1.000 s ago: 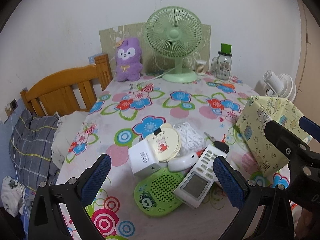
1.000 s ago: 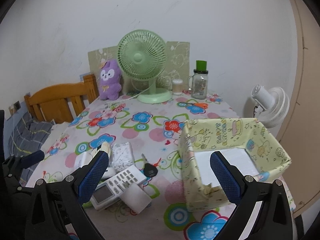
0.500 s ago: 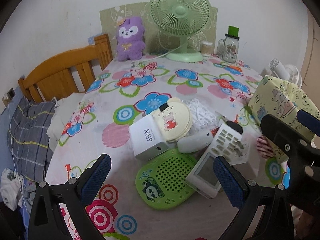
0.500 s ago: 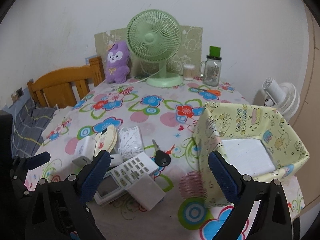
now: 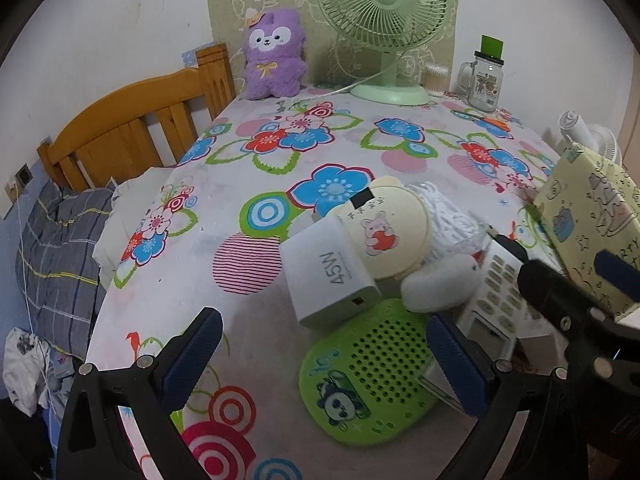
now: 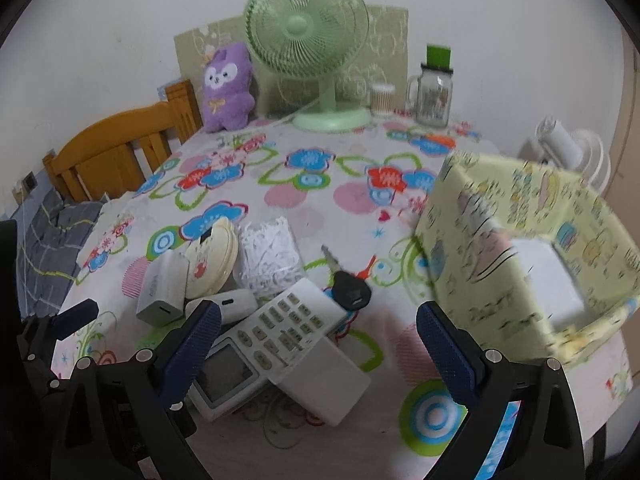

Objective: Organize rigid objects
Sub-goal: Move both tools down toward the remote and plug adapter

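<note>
Left gripper: jaws apart, empty, low over the bench, green perforated case between them. Beside it, the clutter pile: 45W charger, round compact, remote, car key. Right gripper: jaws apart, empty, over the remote. Yellow box stands far right, open.

Judgement: take one top item squarely, lift clear, and carry to the box.

Versus 1.0 s ago: both grippers are lower and closer to the pile.

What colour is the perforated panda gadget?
Bright green perforated panda gadget, with a panda print; clearest in the left wrist view.
</note>
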Tool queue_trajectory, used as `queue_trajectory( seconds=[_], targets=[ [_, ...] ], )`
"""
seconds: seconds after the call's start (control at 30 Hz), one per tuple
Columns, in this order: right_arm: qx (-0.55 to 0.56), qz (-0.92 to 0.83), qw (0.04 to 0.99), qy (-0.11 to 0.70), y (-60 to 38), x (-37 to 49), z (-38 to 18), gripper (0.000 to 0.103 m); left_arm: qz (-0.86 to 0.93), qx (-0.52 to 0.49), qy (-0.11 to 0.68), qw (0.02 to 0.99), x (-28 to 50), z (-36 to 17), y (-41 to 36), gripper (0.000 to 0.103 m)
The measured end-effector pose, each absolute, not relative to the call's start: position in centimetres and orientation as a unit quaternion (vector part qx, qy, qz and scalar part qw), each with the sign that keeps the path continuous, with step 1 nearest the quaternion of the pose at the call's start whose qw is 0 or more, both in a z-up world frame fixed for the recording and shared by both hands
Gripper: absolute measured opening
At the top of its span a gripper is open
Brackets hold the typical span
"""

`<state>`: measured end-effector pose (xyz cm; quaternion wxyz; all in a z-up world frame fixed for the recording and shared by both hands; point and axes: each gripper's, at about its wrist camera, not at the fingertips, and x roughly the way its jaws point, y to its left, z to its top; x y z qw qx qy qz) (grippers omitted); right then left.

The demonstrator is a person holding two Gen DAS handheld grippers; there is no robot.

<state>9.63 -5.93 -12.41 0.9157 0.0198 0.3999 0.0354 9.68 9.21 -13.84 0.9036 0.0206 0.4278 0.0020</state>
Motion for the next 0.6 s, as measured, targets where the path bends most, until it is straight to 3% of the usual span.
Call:
queue_trajectory(
  seconds=[0.6],
  targets=[
    [0.069,-0.008,0.871,0.487,-5.7,12.9,-15.5,0.097,0.014,0.044,0.450,0.892,12.8,-15.4,9.9,0.103]
  ],
)
